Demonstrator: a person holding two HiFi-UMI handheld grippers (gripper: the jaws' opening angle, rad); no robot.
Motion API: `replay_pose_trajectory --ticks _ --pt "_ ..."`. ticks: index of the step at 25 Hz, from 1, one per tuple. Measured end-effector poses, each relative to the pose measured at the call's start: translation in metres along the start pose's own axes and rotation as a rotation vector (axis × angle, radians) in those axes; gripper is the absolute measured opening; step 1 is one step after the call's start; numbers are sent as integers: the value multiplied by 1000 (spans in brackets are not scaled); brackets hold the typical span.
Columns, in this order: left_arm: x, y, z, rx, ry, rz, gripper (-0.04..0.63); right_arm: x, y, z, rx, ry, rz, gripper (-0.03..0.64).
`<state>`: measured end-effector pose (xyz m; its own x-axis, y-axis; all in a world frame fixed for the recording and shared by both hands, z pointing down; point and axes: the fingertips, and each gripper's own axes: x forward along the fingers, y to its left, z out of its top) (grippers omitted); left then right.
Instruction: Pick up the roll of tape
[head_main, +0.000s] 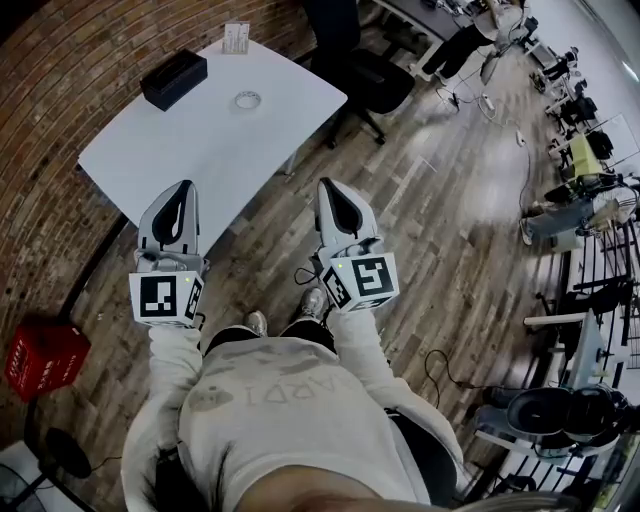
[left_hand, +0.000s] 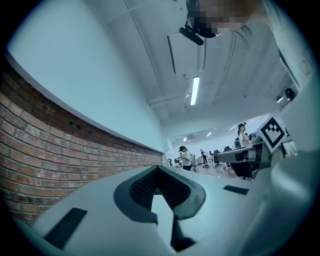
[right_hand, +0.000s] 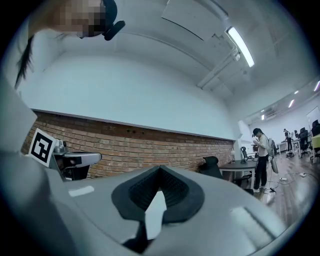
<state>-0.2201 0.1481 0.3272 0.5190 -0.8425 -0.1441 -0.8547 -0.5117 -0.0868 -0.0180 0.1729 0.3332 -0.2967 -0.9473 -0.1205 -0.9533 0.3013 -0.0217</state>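
Observation:
The roll of tape (head_main: 247, 99) is a small pale ring lying flat on the white table (head_main: 190, 150), towards its far side. My left gripper (head_main: 181, 189) is held level above the table's near edge, well short of the tape, with its jaws shut and nothing between them. My right gripper (head_main: 329, 185) hovers over the wooden floor to the right of the table, also shut and empty. The left gripper (left_hand: 159, 168) and the right gripper (right_hand: 160, 167) look slightly upward in their own views; neither view shows the tape.
A black box (head_main: 173, 78) and a small white card stand (head_main: 236, 38) sit on the table beyond the tape. A brick wall (head_main: 60, 90) runs along the left. A red crate (head_main: 44, 357) stands low left, a black office chair (head_main: 365, 75) behind the table.

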Motion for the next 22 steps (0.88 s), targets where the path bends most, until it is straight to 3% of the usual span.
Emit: replay_pose_trajectory --ticks 12,22 --pt "30 -2 -5 -17 -7 -30 6 13 -18 2 -16 -15 -19 11" --pt "92 9 -7 -6 -23 -3 6 71 -57 6 -26 -41 35 11"
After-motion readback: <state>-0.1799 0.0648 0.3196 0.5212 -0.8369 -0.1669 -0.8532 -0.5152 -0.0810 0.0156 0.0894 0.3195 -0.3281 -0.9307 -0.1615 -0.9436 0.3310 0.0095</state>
